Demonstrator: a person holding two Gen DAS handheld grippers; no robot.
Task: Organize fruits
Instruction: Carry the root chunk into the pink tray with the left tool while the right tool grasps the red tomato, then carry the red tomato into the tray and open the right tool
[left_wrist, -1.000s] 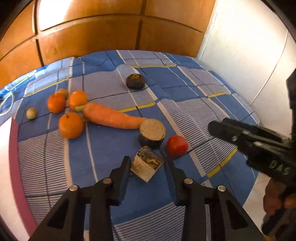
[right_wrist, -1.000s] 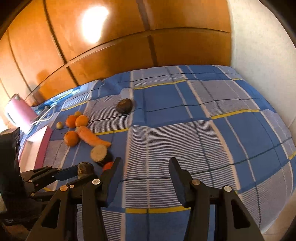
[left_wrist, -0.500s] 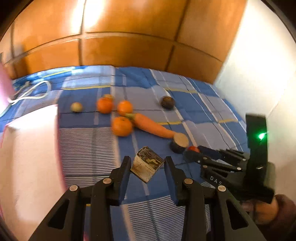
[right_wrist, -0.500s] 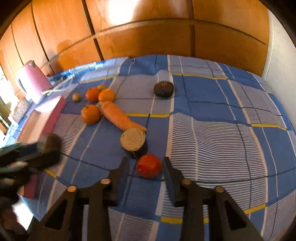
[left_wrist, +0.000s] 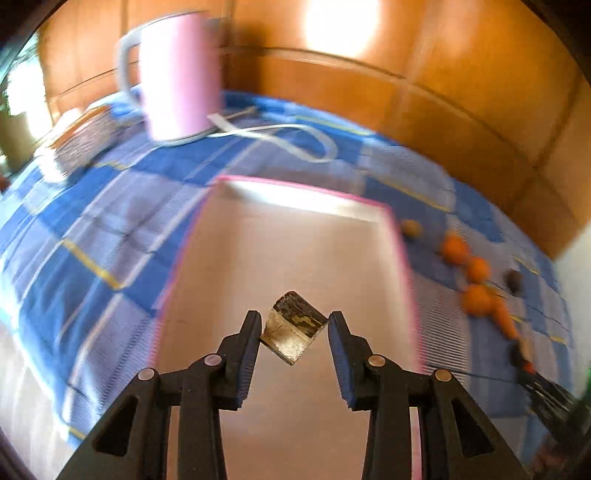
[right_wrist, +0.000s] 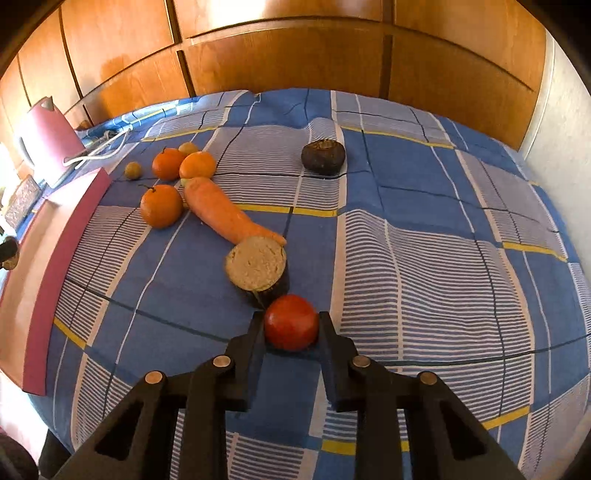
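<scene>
My left gripper (left_wrist: 294, 325) hangs over the pink-rimmed tray (left_wrist: 295, 240). A dark cut chunk (left_wrist: 295, 336) sits tilted between its pads, touching both, and the jaws are opening. My right gripper (right_wrist: 291, 325) is shut on a red tomato (right_wrist: 291, 321) that rests on the blue checked cloth. Just beyond the tomato lies a cut half (right_wrist: 256, 267) with a pale face, then a carrot (right_wrist: 225, 214). Three oranges (right_wrist: 161, 205) and two small yellowish fruits (right_wrist: 133, 170) lie further left. A dark round fruit (right_wrist: 323, 157) sits alone at the back.
The tray (right_wrist: 74, 236) lies at the cloth's left edge. Behind it stands a pink kettle (left_wrist: 177, 74) with a white cable (left_wrist: 295, 133) looping beside it. Wooden panels close the back and a white wall the right.
My left gripper swung left with the chunk, from over the cloth to above the tray. My right gripper came down around the tomato and shut on it.
</scene>
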